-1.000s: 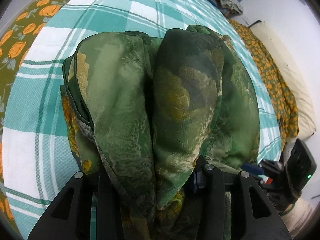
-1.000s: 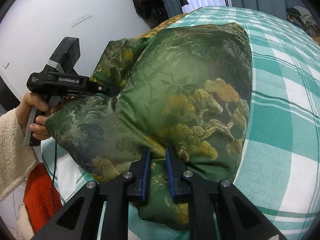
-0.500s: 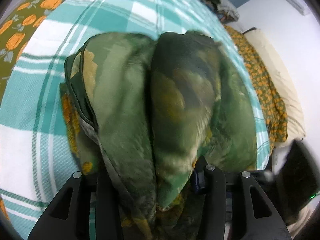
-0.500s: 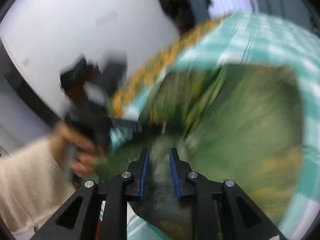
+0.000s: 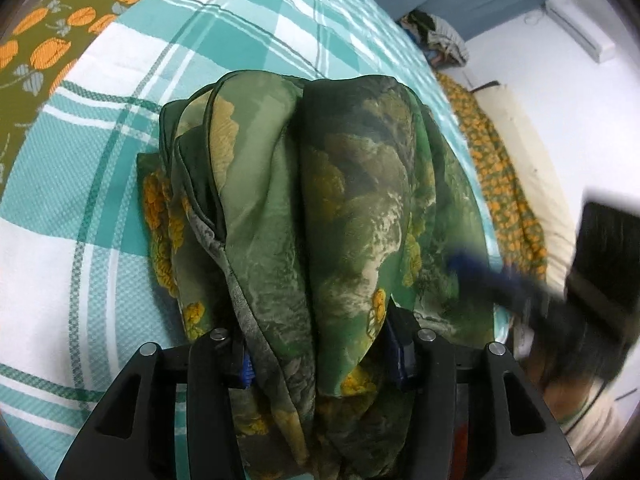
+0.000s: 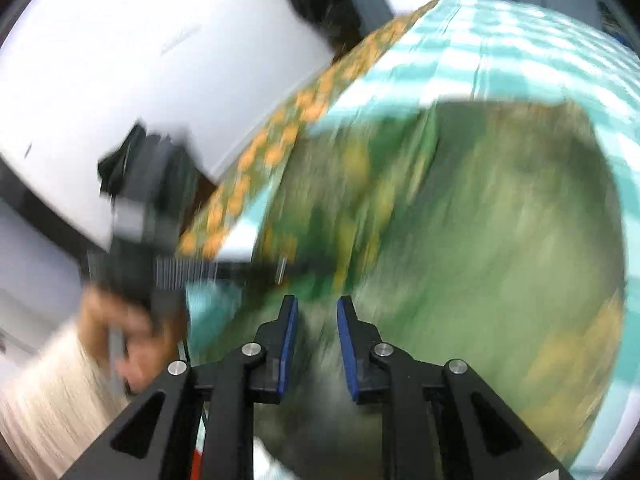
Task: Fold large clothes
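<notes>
Green silky printed garment lies bunched on the teal-and-white checked bedspread. The left tool clamps its thick folds, jaws just widening. The right tool, blurred above the cloth, has just parted its jaws, nothing between them.

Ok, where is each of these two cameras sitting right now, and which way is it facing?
Left wrist: on the left gripper, angled down at the bunched green garment between its fingers on the checked bedspread; the right gripper blurs past at the right.
Right wrist: on the right gripper, looking down over the blurred garment; the person's left hand and cream sleeve show.
Shared: garment, bedspread, orange-flowered cover.
</notes>
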Demonstrator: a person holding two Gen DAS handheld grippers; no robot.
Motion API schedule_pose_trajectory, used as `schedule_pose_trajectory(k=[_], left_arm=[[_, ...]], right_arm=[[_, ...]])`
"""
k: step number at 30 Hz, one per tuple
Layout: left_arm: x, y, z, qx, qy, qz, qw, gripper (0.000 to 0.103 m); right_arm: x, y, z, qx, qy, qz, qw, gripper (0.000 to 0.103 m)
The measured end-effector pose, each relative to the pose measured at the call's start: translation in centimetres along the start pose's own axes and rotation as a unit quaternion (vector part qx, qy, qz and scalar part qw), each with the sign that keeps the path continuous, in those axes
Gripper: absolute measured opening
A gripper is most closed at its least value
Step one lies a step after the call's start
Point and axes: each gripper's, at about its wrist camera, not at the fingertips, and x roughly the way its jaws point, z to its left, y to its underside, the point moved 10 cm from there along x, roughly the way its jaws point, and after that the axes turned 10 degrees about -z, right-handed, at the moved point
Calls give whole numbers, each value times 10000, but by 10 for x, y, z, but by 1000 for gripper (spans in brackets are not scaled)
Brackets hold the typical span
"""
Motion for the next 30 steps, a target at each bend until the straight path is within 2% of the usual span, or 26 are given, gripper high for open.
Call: schedule_pose_trajectory(k=[2,4,6,9,12,16,20,25,26,29,30], left_arm=[[-1,1,2,-15,35,-20,10000,52],[-1,2,6,-59,-29,-42,10000,51],[-1,2,13,-121,-159,-57,9998,50],[1,5,29,-401,-160,-79,9990,47],[3,6,32,-536,-97,-108,9985,46],[-4,8,26,-416,11,-142,9990,46],[-13,12,22,-313,-134,-223,9992,46],[-11,13,14,-159,-398,-259,9987,48],[-11,15,11,-124,-493,-257,9984,48],[-10,14,4,151,-978,-278,9947,52],[-13,16,2,285,-1184,-306,9921,54]], right_arm=[[23,-25,-2,-93,2,63,9999,24],[60,-35,-6,-133,-26,470,9988,24],[89,-32,-8,-127,-37,891,9959,23],[123,-14,-11,-366,234,1447,9885,19],[135,-5,-13,-688,605,1528,9840,18],[121,-9,-9,-786,628,1181,9879,19],[65,-9,-6,-589,519,685,9946,21],[2,44,25,-874,213,383,9952,24],[0,59,33,-926,126,467,9945,24],[14,89,32,-1212,449,523,9902,24],[22,95,26,-1104,483,574,9911,24]])
